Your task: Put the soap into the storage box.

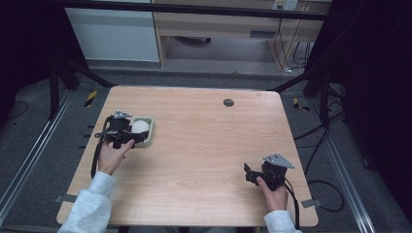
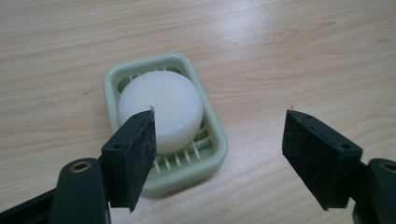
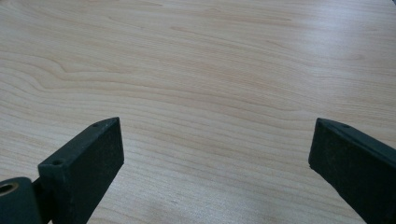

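Observation:
A round white soap bar (image 2: 161, 109) lies in a pale green slatted soap dish (image 2: 212, 140) on the wooden table. In the high view the soap (image 1: 140, 125) and its dish (image 1: 152, 130) sit at the table's left side. My left gripper (image 2: 219, 130) hovers just in front of the dish, its jaws apart with nothing between the pads; the soap lies beyond the left pad (image 2: 135, 154). From above, this left gripper (image 1: 130, 137) is at the dish's near-left edge. My right gripper (image 1: 248, 174) rests near the table's front right, open (image 3: 215, 140) over bare wood.
The light wood table (image 1: 204, 141) has a small dark round grommet (image 1: 228, 102) near its far edge. Black frame rails and cables run along the floor on both sides. A wooden desk and a white panel stand beyond the table.

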The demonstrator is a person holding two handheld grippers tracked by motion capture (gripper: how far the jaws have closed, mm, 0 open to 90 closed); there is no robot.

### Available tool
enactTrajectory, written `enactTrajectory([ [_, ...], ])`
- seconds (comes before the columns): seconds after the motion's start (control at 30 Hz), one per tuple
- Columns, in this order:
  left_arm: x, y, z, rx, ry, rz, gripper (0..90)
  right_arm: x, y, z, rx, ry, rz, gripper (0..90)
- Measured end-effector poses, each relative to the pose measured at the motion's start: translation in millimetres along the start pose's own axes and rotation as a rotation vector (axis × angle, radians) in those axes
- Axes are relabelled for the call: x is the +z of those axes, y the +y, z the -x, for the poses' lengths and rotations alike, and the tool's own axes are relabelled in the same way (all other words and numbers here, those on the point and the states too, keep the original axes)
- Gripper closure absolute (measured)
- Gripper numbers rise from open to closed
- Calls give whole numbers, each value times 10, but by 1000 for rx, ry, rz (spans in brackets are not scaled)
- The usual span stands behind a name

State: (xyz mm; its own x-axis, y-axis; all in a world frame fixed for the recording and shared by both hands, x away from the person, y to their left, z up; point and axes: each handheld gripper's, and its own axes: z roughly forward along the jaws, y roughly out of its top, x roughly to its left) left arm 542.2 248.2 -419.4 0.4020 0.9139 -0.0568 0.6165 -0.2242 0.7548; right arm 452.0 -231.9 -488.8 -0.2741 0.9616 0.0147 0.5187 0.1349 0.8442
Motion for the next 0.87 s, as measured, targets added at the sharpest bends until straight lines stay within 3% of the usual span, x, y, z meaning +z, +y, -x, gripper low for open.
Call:
enactTrajectory([
  [0.17,-147,-213,90,23,4,56,223,0,-1,-5,1,-1,-3,36],
  [0.3,-228,-420,110,35,7,55,213,-4,-4,-3,2,1,-4,36],
  [0.6,-406,-862,-17,-9,49,37,189,-8,-11,-4,-2,4,-9,37],
  [0.7,-420,-966,-83,-34,59,24,187,-12,-11,-9,0,8,-9,38],
  [0.87,-469,-1083,-168,-34,86,1,177,-13,-12,-6,3,9,-10,38],
])
